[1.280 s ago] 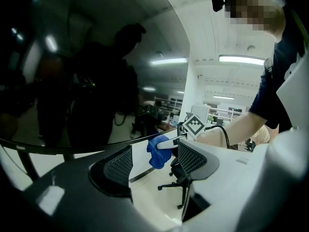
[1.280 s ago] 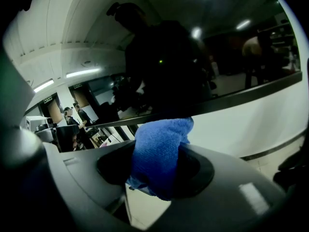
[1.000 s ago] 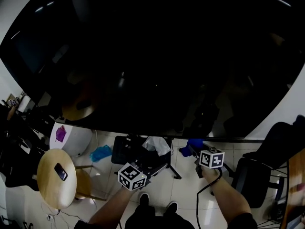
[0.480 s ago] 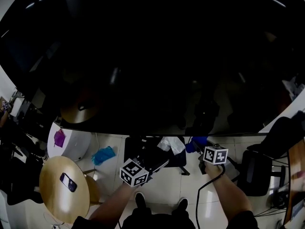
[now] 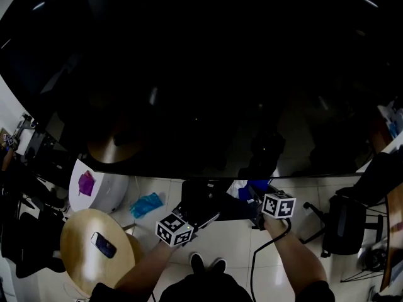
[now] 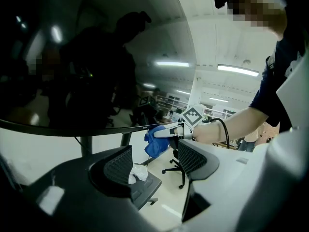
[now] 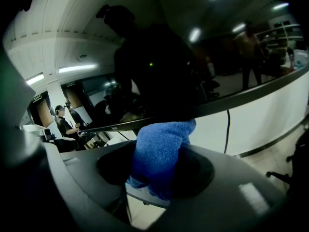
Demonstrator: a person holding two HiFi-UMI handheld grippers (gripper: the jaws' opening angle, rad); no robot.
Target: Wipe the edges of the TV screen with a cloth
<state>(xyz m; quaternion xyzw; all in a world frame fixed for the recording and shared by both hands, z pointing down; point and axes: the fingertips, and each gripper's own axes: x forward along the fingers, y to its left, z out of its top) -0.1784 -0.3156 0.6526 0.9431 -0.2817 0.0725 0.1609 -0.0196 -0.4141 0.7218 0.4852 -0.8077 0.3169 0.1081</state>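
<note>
The black TV screen fills the upper head view, and its bottom edge runs across the middle. My right gripper is shut on a blue cloth, which it holds up against that bottom edge. In the right gripper view the folded cloth sits between the jaws of the right gripper, just under the TV's edge. My left gripper hangs lower and to the left, open and empty. Its own view shows the left gripper with jaws apart and the blue cloth beyond them.
A black stand base with a white crumpled wad lies under the TV. A round wooden stool carrying a phone, a white bin and a teal rag are at the left. A black office chair stands at the right.
The right gripper has carried the blue cloth leftward along the TV's bottom edge, closer to the stand. The left gripper has shifted with it and stays open.
</note>
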